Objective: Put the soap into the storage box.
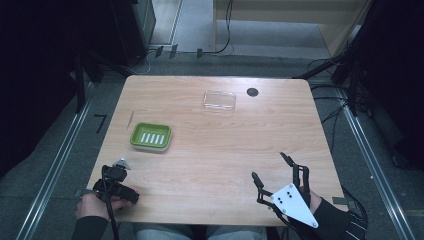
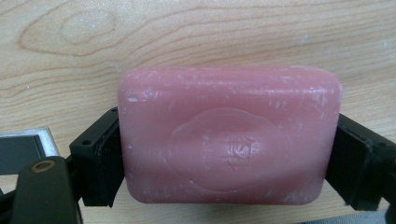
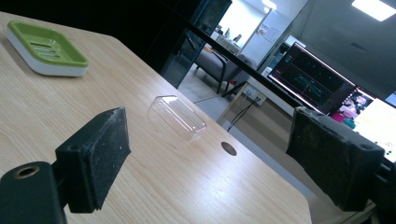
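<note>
Left gripper view has the left gripper point(image 2: 229, 154) clamping the soap point(image 2: 229, 140) by its ends, likely for lifting off the counter point(image 2: 196, 37). Right gripper point(image 3: 210, 158) jaws stand open, empty, waiting

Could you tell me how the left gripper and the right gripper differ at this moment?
The left gripper is shut on a pink soap bar, one pad against each short end; the right gripper stands open with nothing between its pads. The left gripper looks straight down at the table; the right gripper looks across the table towards the green soap dish and a clear lid. Both have black padded jaws.
</note>
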The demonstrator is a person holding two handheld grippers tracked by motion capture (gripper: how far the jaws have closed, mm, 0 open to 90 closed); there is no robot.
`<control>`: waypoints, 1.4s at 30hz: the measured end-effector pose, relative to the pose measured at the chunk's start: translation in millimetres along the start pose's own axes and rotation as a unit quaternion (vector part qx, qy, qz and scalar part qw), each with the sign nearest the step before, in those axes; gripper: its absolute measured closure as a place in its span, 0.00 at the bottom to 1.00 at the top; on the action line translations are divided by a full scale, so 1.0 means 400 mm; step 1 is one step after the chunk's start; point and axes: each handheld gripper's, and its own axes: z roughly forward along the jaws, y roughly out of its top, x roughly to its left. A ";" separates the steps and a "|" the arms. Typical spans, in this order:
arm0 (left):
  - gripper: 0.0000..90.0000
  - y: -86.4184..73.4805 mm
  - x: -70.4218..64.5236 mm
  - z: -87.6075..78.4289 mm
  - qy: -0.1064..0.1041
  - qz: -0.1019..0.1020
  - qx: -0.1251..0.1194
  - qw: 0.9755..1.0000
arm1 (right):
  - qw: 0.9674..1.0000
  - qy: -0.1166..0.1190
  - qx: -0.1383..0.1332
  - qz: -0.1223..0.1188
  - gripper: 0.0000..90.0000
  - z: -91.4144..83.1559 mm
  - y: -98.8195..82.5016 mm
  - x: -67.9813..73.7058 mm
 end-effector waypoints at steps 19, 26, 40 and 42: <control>0.15 -0.005 -0.009 -0.012 -0.006 0.011 -0.007 1.000 | 1.000 0.000 0.000 0.001 0.15 0.000 0.000 -0.001; 0.15 -0.007 -0.010 -0.021 -0.009 0.024 -0.010 1.000 | 1.000 0.000 0.000 0.001 0.15 0.000 0.000 0.000; 0.15 0.000 -0.017 -0.039 -0.014 0.036 -0.013 0.999 | 1.000 0.001 0.001 0.001 0.15 0.000 0.000 0.000; 0.15 0.002 -0.017 -0.040 -0.015 0.040 -0.014 0.999 | 1.000 0.001 0.001 0.001 0.15 0.001 0.000 0.000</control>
